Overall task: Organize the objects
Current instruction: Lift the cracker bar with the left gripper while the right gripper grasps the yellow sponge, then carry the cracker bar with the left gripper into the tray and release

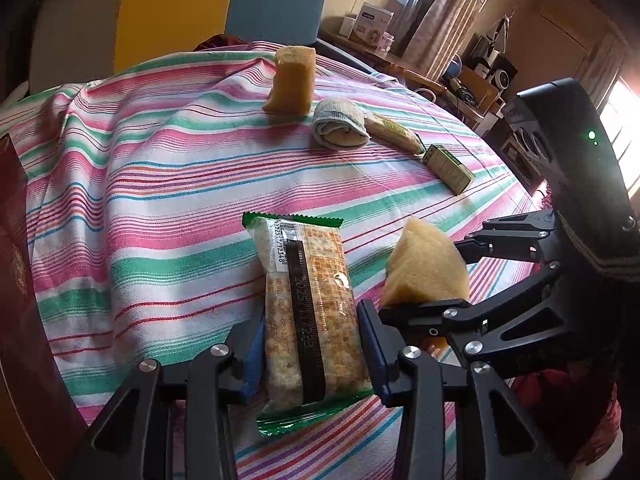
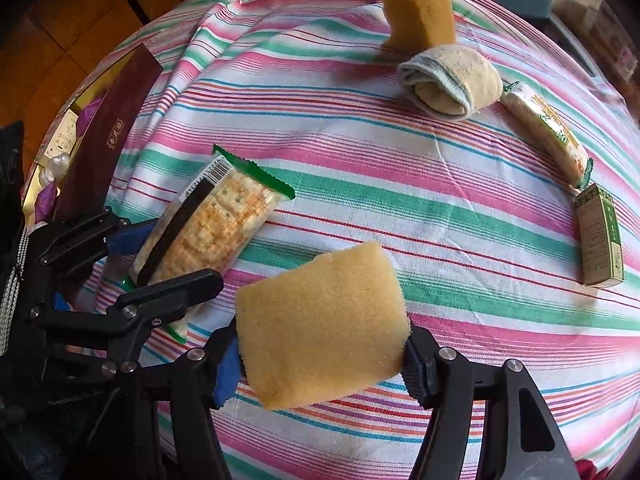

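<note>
Left gripper (image 1: 312, 354): clamped on the cracker packet, blue pads pressing both long sides.
Cracker packet (image 1: 310, 312): clear wrap with green crimped ends, barcode and a dark strip facing up, held over the near part of the cloth, just beside the sponge piece.
Right gripper (image 2: 324, 360): grasping the sponge piece, blue pads (image 2: 226, 364) against its two side edges.
Sponge piece (image 2: 320, 328): yellow, roughly square, tilted, between the right gripper's fingers near the cloth; whether lifted clear or grazing the cloth hard to tell from this angle.
Striped cloth (image 2: 360, 168): pink, green and white, draped over the table, creased toward the far left.
Second sponge (image 2: 418, 16): yellow block standing upright at the far side, touching or just beside the rolled sock.
Rolled sock (image 2: 452, 82): grey and cream, lying on the cloth between the second sponge and the other packet.
Other packet (image 2: 548, 132): long, green-ended, lying to the right of the sock.
Green box (image 2: 600, 236): small carton lying flat near the right edge, just beside the end of the other packet.
Dark red box (image 2: 108, 136): at the left edge of the table, lid tilted up.
</note>
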A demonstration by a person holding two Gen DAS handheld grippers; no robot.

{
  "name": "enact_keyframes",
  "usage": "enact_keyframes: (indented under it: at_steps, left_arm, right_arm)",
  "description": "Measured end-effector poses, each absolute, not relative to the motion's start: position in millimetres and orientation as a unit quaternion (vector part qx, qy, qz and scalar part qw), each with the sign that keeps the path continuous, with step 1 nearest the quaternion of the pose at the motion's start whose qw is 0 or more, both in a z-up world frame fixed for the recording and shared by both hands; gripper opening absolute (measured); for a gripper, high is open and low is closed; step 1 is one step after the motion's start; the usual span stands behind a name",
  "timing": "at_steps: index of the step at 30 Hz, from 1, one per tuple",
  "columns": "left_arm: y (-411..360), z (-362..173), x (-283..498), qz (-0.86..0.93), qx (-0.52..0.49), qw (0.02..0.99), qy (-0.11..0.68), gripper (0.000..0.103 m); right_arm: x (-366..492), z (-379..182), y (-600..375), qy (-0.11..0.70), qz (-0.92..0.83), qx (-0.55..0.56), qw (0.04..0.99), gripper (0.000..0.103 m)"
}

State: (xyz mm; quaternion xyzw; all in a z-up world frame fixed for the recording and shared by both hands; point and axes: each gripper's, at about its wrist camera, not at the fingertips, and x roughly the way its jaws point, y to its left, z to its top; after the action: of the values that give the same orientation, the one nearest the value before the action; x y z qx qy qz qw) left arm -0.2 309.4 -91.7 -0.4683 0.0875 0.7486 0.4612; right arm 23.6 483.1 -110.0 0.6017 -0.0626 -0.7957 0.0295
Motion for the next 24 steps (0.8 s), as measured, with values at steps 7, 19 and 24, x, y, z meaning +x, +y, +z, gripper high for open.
enact_keyframes:
  at_steps: [7, 19, 24]
  left_arm:
    - [306.3, -79.4, 3.0, 0.749, -0.474, 0.455, 0.087, 0.041]
    - [191.9, 7.9, -50.7, 0.82, -0.427, 0.381, -0.02, 0.042]
    - [110.3, -10.6, -113.9, 0.83, -0.476, 0.271, -0.106, 0.042]
  right_arm:
    - [26.2, -107.6, 488.8, -0.06, -0.8, 0.596, 0.029, 0.068]
    - [32.0, -101.5, 498.1, -0.05, -0.804, 0.592, 0.029, 0.07]
    - [35.2, -98.2, 502.4, -0.046, -0.806, 0.59, 0.026, 0.071]
